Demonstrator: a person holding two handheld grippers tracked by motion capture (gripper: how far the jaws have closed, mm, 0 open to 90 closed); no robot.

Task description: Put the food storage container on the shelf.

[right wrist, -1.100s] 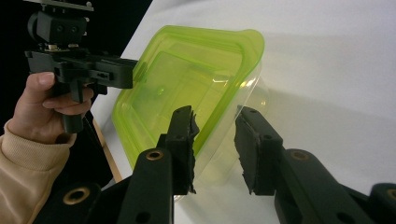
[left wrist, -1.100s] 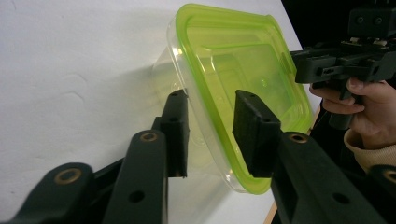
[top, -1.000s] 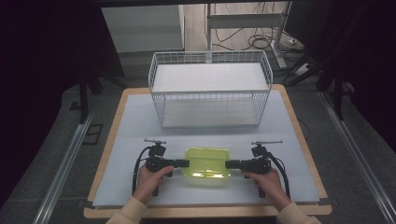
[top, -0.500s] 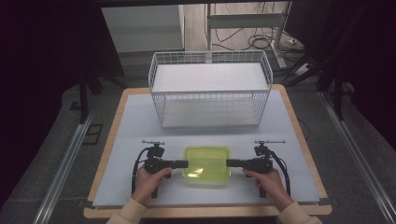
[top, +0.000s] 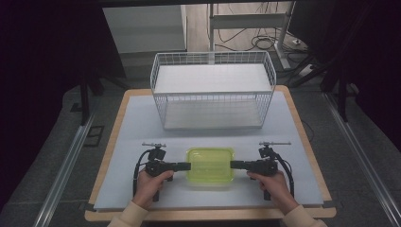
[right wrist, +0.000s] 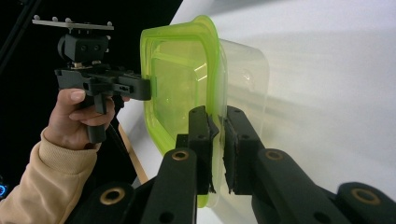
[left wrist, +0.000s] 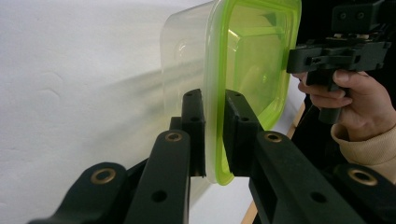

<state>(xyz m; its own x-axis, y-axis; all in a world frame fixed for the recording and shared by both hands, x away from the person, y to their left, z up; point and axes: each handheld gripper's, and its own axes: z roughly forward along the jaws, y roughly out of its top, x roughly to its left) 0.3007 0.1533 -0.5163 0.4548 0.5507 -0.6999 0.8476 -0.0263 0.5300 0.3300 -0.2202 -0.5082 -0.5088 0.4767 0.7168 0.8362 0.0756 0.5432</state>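
Observation:
A clear food container with a lime-green lid (top: 210,165) lies on the white mat near the table's front edge. My left gripper (top: 188,166) holds its left end and my right gripper (top: 232,165) its right end, each pointing inward. In the left gripper view, my left gripper (left wrist: 214,121) clamps the lid's rim (left wrist: 214,70); its jaws have just been closing on it. In the right gripper view, my right gripper (right wrist: 217,140) is shut on the opposite rim of the container (right wrist: 177,84). Across the container, the other hand and the left gripper (right wrist: 147,88) show.
A white wire basket (top: 213,56) stands at the back of the table, behind the container. The white mat (top: 142,127) lies on a wooden table top, with floor rails on either side.

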